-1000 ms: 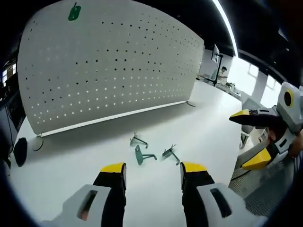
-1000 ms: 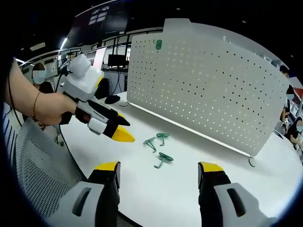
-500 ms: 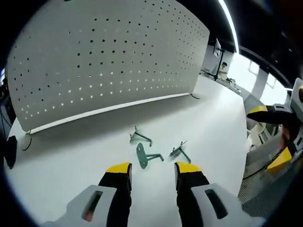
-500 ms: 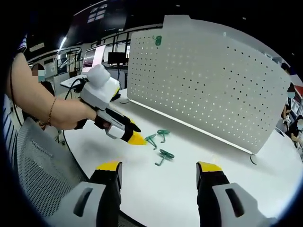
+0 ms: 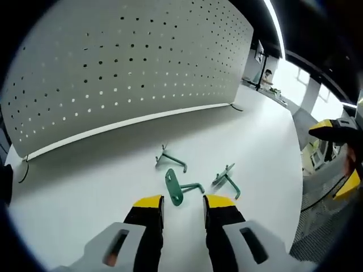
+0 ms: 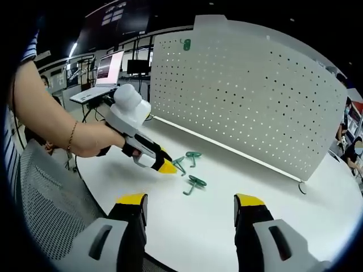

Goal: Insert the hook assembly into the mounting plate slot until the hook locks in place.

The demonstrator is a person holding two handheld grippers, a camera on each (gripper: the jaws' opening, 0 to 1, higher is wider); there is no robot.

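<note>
The left tongs (image 5: 183,202) have come down toward the table since a second ago, their jaws narrowed but not clenched, with nothing between them. Just past their yellow tips lies the middle green hook (image 5: 177,187), flat plate toward the jaws. Two more hooks flank it, the far hook (image 5: 169,159) nearer the board and the right hook (image 5: 226,178) off to the side.

The right tongs (image 6: 190,202) hang back over the table edge, spread wide and empty.

The white pegboard (image 6: 249,96) stands behind, well apart from the loose hooks, with one green hook (image 6: 185,44) already hung near its top corner.

I judge a pickup is about to start; no new hook is mounted yet.
</note>
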